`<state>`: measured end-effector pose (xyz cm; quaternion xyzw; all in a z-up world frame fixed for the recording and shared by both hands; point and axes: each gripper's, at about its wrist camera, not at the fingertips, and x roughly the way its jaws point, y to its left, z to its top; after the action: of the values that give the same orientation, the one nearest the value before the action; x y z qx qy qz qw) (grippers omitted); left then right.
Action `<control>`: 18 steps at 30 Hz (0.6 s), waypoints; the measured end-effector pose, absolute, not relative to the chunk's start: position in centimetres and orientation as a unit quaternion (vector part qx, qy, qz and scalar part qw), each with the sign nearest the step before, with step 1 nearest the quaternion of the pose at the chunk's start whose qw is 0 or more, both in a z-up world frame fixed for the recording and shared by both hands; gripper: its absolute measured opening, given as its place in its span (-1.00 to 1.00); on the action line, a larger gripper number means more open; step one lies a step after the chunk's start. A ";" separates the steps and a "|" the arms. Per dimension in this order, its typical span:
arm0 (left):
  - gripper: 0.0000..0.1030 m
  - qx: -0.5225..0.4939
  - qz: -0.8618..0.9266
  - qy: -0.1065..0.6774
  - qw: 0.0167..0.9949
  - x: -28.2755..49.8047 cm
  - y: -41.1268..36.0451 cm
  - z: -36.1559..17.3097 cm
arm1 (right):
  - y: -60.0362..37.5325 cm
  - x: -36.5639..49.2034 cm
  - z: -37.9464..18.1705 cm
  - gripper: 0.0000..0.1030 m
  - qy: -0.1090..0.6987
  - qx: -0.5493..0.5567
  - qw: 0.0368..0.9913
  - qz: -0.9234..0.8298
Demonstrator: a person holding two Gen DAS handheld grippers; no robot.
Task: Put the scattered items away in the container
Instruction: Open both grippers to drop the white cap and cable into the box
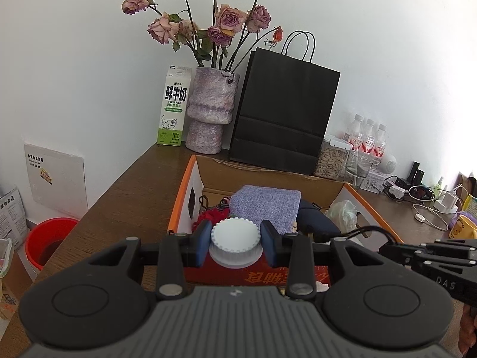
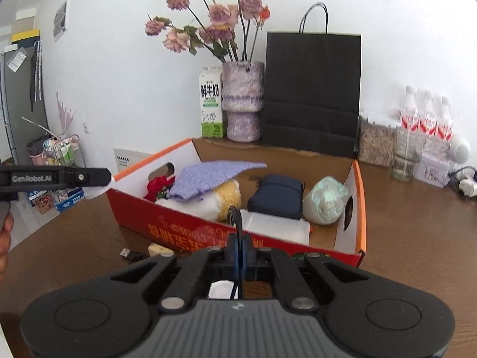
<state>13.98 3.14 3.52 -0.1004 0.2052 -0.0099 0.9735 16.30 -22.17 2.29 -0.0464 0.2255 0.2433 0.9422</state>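
My left gripper (image 1: 235, 240) is shut on a white ribbed-lid jar (image 1: 235, 235), held just in front of the near wall of the red and orange cardboard box (image 1: 182, 197). In the right wrist view my right gripper (image 2: 238, 250) is shut on a thin black cable (image 2: 236, 217) that loops up over the box's near wall (image 2: 208, 232). Inside the box lie a purple cloth (image 2: 214, 176), a red item (image 2: 158, 186), a yellow fluffy thing (image 2: 229, 197), a navy pouch (image 2: 277, 197), a pale green bundle (image 2: 326, 200) and a flat white box (image 2: 277, 226).
A USB plug (image 2: 128, 253) and a small cream block (image 2: 159, 249) lie on the brown table left of my right gripper. Behind the box stand a milk carton (image 1: 174, 107), a vase of roses (image 1: 211, 110) and a black paper bag (image 1: 286, 116). Bottles, jars and chargers crowd the right.
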 end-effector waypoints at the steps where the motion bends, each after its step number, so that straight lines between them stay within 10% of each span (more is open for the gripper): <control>1: -0.29 -0.100 -0.010 0.203 0.974 14.1 3.0 3.7 | -22.2 16.2 2.9 -0.97 0.213 -0.049 0.945 0.243; 18: -0.29 -0.094 0.040 0.155 0.983 21.9 0.8 4.4 | -19.8 23.9 4.6 -0.97 0.128 -0.052 0.978 0.158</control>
<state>21.92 0.76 4.36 -0.0938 0.1545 0.0403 0.9827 23.91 -19.85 4.61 -0.0516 0.1276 0.1584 0.9777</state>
